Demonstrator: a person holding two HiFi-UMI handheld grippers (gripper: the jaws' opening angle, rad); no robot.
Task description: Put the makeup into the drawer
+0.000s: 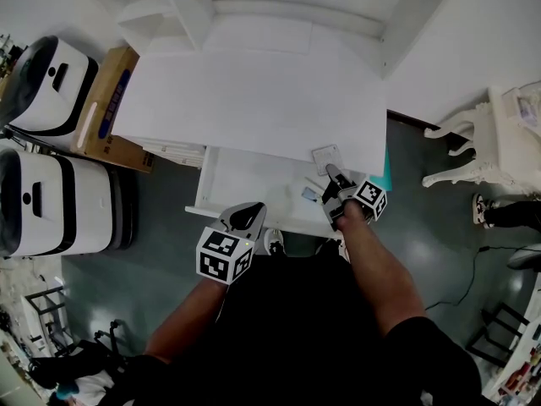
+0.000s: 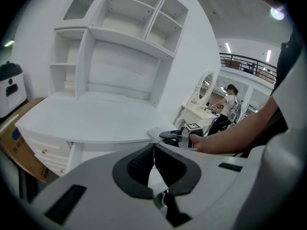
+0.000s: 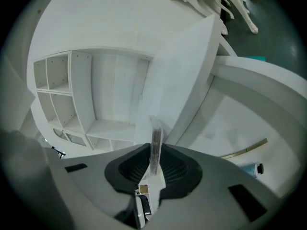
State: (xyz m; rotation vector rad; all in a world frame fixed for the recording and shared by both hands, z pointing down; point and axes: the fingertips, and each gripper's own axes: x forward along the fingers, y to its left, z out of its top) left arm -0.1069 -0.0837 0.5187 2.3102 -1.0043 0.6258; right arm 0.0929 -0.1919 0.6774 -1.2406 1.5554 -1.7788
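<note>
Makeup, a flat clear case, lies at the front edge of the white desk. The right claw grips it edge-on, its pads closed almost together on the thin case. Below the desk, the drawer stands pulled out with a blue tube inside. The left claw hovers near the drawer's front, jaws together and empty.
</note>
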